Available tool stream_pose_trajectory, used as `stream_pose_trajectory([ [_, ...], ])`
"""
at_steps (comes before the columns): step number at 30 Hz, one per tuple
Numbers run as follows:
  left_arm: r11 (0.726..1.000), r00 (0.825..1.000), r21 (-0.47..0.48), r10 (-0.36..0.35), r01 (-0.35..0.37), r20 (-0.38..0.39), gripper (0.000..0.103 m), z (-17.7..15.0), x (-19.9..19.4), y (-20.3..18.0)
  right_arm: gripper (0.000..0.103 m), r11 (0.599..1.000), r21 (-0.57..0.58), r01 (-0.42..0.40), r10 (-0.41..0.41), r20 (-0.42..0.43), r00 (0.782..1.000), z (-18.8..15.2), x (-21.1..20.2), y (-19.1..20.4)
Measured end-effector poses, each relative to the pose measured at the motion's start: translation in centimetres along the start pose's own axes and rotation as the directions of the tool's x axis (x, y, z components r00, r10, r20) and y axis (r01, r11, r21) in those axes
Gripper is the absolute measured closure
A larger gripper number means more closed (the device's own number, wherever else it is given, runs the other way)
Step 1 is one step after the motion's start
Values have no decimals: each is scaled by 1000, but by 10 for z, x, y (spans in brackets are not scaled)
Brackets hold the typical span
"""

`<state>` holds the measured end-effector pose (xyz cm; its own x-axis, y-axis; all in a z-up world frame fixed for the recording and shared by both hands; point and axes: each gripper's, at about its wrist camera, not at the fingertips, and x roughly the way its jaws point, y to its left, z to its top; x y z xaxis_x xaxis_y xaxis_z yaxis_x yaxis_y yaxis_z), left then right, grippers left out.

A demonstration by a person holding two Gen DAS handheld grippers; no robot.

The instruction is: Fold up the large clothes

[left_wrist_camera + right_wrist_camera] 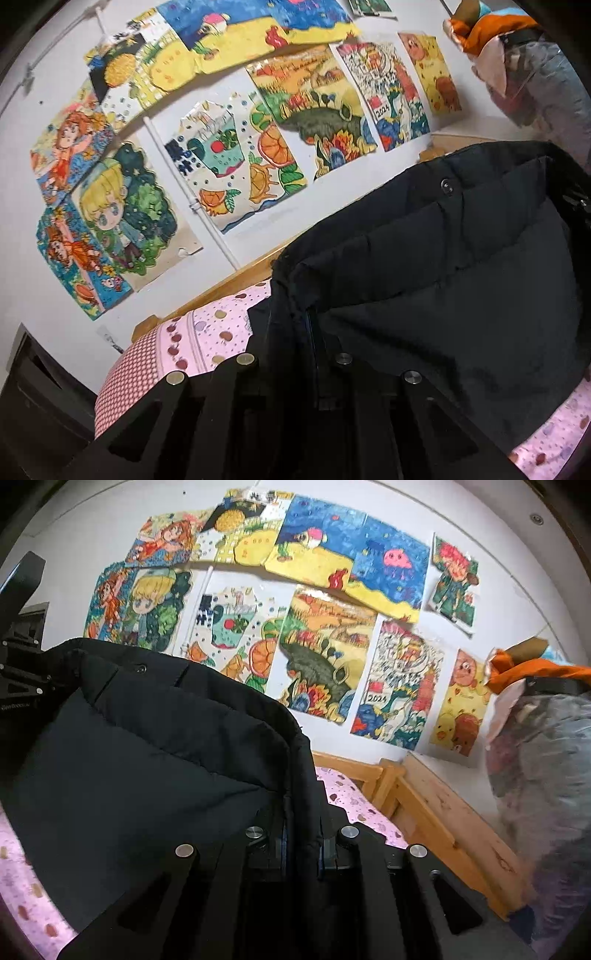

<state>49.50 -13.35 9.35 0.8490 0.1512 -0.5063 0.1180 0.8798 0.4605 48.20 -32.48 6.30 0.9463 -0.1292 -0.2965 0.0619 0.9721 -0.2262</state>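
Black coat [424,277] lifted above the bed [207,332], slung between both grippers: left gripper [310,332] clamped on one edge, right gripper [303,812] on the opposite edge, equally near.

Soft even light, fisheye-warped edges

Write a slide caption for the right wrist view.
Right tool clamps a black puffer jacket edge above the pink bedsheet.
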Motion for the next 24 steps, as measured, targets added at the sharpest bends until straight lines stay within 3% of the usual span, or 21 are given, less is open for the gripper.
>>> stream_pose_trajectory([
  [6, 999, 1000, 49, 10, -10, 3, 92, -4, 45, -9, 93, 999, -2, -33, 33, -25, 999, -11, 53, 4],
  [13, 999, 999, 5, -46, 46, -12, 92, -7, 89, -9, 93, 999, 8, -45, 46, -76, 996, -23, 94, 9],
  [14, 998, 998, 0, -56, 56, -20, 92, -7, 96, -10, 93, 983, -47, -179, 178, -32, 984, -24, 98, 8],
  [15, 998, 998, -3, -64, 64, -28, 91, -8, 102, -11, 93, 978, -51, -203, 201, -44, 979, -26, 104, 9],
  [24, 978, 975, -89, -199, 191, -96, 84, -16, 159, -7, 90, 961, -38, -272, 256, -233, 938, -39, 164, 28],
])
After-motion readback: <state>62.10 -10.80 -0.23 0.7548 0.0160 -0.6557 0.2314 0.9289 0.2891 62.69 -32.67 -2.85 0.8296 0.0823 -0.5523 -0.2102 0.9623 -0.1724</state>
